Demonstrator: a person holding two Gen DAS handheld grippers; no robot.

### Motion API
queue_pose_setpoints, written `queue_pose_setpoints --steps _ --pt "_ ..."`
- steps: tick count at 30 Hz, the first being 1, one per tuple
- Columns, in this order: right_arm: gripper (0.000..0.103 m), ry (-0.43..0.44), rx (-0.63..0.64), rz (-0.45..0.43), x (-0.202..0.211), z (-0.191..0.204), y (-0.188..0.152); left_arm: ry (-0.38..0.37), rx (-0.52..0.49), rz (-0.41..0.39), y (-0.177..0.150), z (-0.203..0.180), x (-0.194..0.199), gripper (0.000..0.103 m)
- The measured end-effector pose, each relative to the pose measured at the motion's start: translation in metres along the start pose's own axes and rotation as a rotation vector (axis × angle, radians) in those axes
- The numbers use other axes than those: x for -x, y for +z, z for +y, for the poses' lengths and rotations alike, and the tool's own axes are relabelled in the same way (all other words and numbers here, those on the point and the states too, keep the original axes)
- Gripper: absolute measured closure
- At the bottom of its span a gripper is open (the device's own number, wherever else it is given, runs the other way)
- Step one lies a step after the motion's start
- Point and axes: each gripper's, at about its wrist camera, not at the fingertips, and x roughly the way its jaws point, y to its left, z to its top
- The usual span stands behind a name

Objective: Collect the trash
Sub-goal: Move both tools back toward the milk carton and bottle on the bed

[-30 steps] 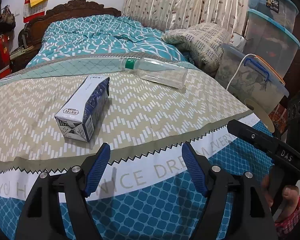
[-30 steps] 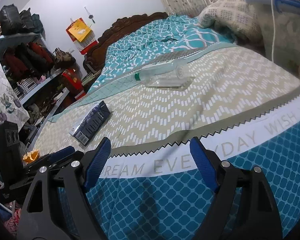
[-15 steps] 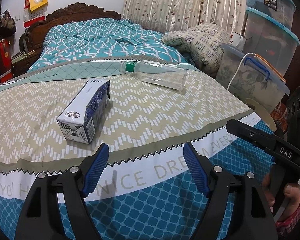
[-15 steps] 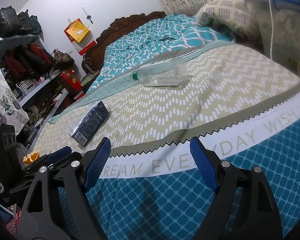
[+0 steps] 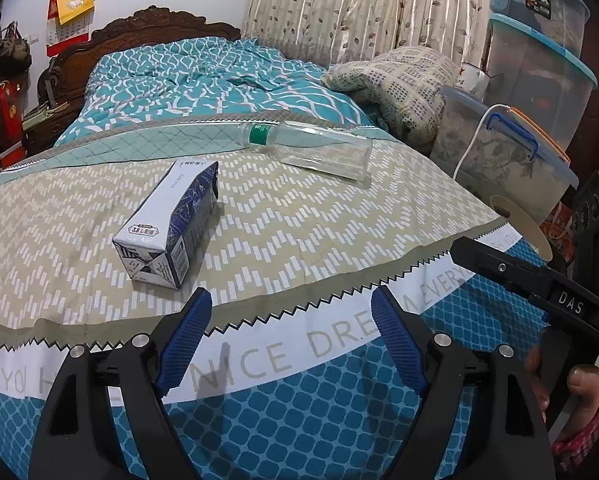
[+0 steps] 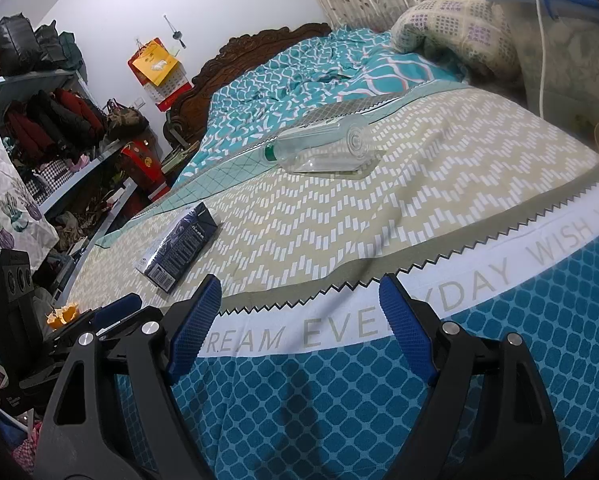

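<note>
A blue and white carton (image 5: 171,226) lies on its side on the bed's beige zigzag cover; it also shows in the right wrist view (image 6: 179,250). A clear empty plastic bottle with a green label (image 5: 311,150) lies farther back on the cover, and it also shows in the right wrist view (image 6: 323,148). My left gripper (image 5: 289,326) is open and empty, just short of the carton, over the bed's front edge. My right gripper (image 6: 299,320) is open and empty, over the blue front of the bed, well short of the bottle.
Stacked plastic storage boxes (image 5: 539,60) and a white cable stand right of the bed. A folded blanket (image 5: 395,80) lies at the back right. Cluttered shelves (image 6: 51,128) stand left. Orange peel (image 6: 61,314) lies low at the left.
Both grippers have moved a little forward toward the bed; the carton and bottle look slightly nearer. Nothing was grasped, and both jaws stay open.
</note>
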Motion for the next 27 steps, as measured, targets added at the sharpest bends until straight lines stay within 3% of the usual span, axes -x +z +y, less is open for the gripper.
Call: queue_pose_setpoints --steps 10,27 --pt "0.021 0.001 0.0 0.0 0.0 -0.001 0.0 -0.004 0.022 -0.004 -0.001 0.003 0.002 0.009" --pt "0.021 0.006 0.0 0.001 0.0 0.001 0.0 -0.016 0.093 0.012 0.006 0.02 0.006 0.009"
